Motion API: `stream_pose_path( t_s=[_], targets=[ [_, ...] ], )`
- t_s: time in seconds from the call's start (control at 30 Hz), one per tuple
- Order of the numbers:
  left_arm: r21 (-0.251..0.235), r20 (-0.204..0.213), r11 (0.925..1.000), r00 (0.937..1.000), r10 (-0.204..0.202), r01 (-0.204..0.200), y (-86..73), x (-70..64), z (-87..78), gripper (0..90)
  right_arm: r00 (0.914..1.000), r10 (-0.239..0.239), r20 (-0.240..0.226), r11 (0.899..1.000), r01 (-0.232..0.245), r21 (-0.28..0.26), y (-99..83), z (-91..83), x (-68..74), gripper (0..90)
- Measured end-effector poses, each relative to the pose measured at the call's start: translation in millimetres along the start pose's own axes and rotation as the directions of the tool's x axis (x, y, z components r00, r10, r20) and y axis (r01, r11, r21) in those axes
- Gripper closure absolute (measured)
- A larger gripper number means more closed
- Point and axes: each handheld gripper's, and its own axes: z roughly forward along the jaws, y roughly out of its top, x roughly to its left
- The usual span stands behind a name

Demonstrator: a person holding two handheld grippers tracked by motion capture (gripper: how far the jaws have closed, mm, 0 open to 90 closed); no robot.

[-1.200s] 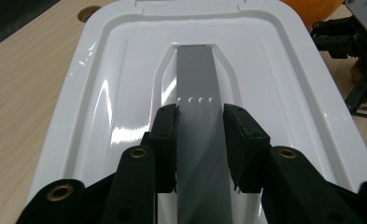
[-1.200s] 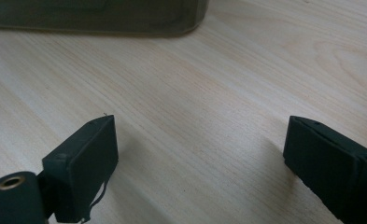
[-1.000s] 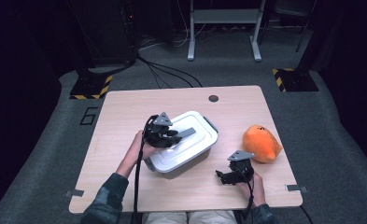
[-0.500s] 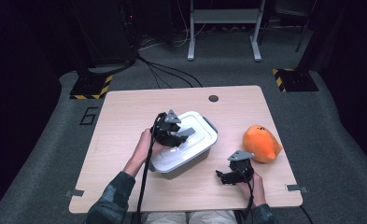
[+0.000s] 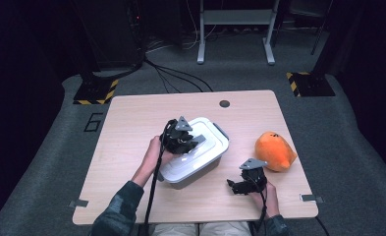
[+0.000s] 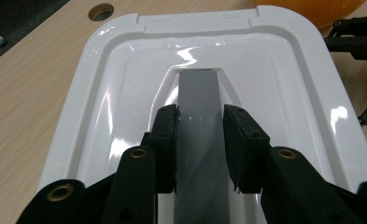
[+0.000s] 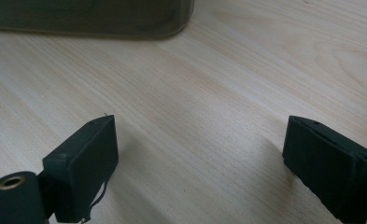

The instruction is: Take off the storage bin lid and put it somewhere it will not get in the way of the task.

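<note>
White lidded container (image 5: 193, 157) at the centre of the wooden surface (image 5: 131, 123), set askew with its long axis running from 7 toward 1 o'clock. Its glossy lid (image 6: 125, 93) carries a grey handle (image 6: 200, 116) lying in a central recess. The left gripper (image 6: 200, 140) sits over this handle, its jaws pinching the grey strip from either side, both pads touching its edges; in the high view the same gripper (image 5: 180, 140) rests on top of the lid, the hand behind it at 8 o'clock. Outward from the container, at 3 o'clock and well apart, lies an orange plush toy (image 5: 274, 151). At 5 o'clock the right gripper (image 5: 244, 183) hangs low over bare wood, its jaws spread wide with nothing between them (image 7: 200, 154); the dark base of the container crosses the top of its own view. A round cable hole (image 5: 224, 103) marks the far edge at 12 o'clock. Probable step: lifting the lid by the handle. Risks, as a judgement: the handle is smooth and narrow, so a shallow pinch could slip off under a pull; if the lid is latched or tight, the whole container may rise or skid across the surface, since nothing braces the base; an oblique pull could jam the lid on its rim.
</note>
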Motion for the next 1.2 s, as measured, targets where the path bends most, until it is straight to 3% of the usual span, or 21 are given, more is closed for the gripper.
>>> stream_pose_path(
  t_s=[0.1, 0.47, 0.7, 0.93, 1.2],
  targets=[
    [-0.018, 0.000, 0.9997, 0.9999, -0.017, 0.017, 0.6, 0.3, -2.9, 66.6, 1.0000, -0.001, 0.000, 1.000, 0.001, 0.000, 0.0, 0.0, -0.1, 9.7],
    [-0.060, -0.007, 0.9980, 0.9997, -0.022, 0.022, 6.0, 3.3, -16.4, 66.7, 1.0000, 0.006, 0.006, 1.000, -0.006, -0.006, 0.0, 0.3, 0.3, 9.7],
    [-0.089, -0.025, 0.9959, 0.9995, -0.021, 0.019, 10.6, 5.2, -29.6, 66.6, 1.0000, 0.004, 0.005, 1.000, -0.004, 0.007, 0.5, 1.2, 0.0, 4.4],
    [-0.107, -0.012, 0.9936, 0.9992, -0.037, 0.035, 10.8, 8.4, -33.7, 66.6, 0.9999, 0.011, 0.009, 1.000, -0.011, 0.011, 0.6, 1.4, 0.1, 4.4],
    [-0.109, -0.042, 0.9932, 0.9980, -0.046, 0.042, 8.5, 14.7, -42.2, 66.6, 0.9999, 0.013, 0.009, 1.000, -0.013, 0.010, 0.5, 1.1, -0.8, 4.9]
  ],
)
